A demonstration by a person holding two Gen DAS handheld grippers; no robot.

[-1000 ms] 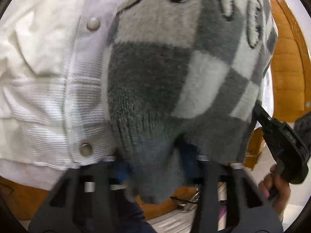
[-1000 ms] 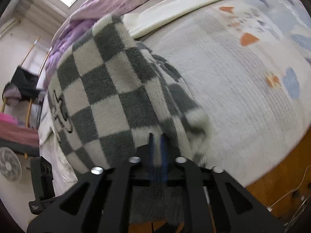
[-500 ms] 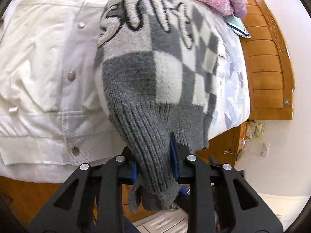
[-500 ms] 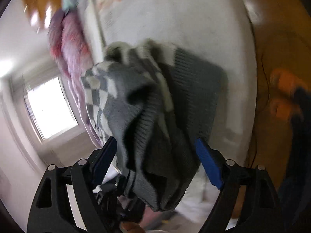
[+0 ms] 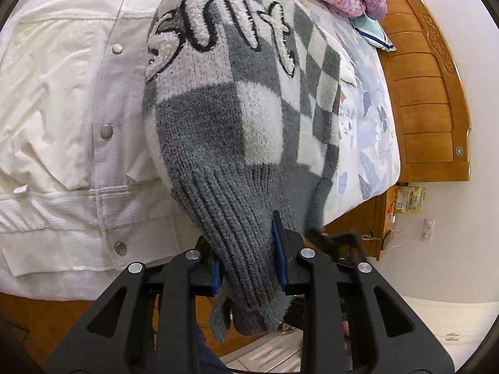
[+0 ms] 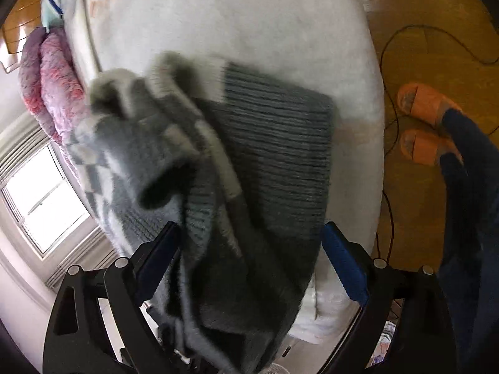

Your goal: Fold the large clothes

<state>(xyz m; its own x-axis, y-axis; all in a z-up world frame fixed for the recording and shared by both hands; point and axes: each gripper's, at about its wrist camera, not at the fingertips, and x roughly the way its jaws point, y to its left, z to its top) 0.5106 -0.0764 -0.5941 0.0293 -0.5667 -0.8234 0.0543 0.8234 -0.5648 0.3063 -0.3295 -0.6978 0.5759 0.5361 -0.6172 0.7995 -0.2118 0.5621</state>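
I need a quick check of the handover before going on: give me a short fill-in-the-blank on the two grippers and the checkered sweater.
1. The left gripper is clamped on the ribbed ____ hem of the grey-and-white checkered knit sweater.
2. The right gripper stands ____, its jaws having just been opening, the sweater loose between them.
3. Beside the sweater on the bed lies a ____ snap-button jacket.
4. The person's slippers are ____.

Missing words: grey; open; white; orange

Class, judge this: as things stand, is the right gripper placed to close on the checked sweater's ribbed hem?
Probably yes: the right gripper has just opened wide, and the checked sweater hangs between its pads with nothing blocking.
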